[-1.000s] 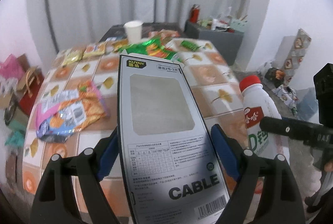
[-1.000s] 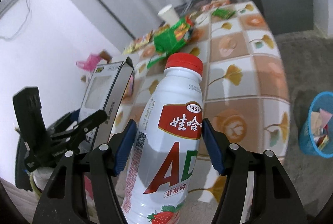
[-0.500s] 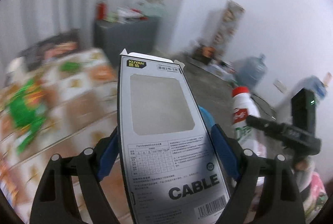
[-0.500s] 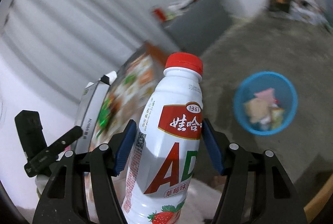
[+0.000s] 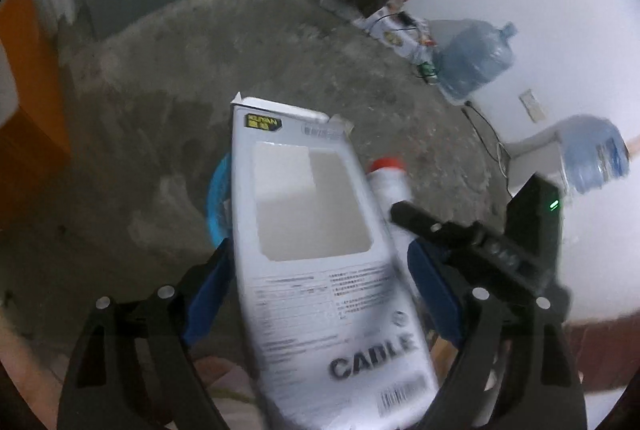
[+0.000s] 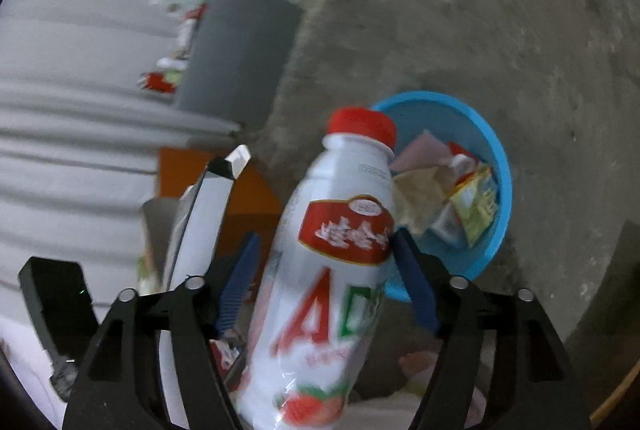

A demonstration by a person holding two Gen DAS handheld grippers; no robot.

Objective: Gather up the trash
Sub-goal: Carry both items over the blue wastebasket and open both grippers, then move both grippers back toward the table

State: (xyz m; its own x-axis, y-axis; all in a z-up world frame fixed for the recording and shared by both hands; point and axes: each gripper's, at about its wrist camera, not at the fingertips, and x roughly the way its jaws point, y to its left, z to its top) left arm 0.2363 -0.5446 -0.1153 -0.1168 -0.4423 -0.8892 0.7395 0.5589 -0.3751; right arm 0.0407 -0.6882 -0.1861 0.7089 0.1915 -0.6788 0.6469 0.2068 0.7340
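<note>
A white "CABLE" box (image 5: 320, 270) stands tilted between the fingers of my left gripper (image 5: 320, 254). Its jaws are opening and a gap shows at the right pad. A white milk bottle (image 6: 332, 262) with a red cap leans to the right between the fingers of my right gripper (image 6: 326, 238). These jaws are opening too, and both pads stand off it. Just beyond the bottle sits a blue bin (image 6: 504, 190) holding wrappers and paper. In the left wrist view the blue bin (image 5: 216, 198) is mostly hidden behind the box, with the bottle (image 5: 390, 178) at its right.
Bare concrete floor (image 5: 280, 62) surrounds the bin. Two water jugs (image 5: 472, 62) stand by the white wall, beside a pile of boxes (image 5: 380, 6). A grey cabinet (image 6: 240, 50) is at the back. The orange table edge (image 5: 28, 110) is at the left.
Both views swung from the table down to the floor and the blue bin. The box and the bottle now lean inside wider jaws instead of standing straight and clamped.
</note>
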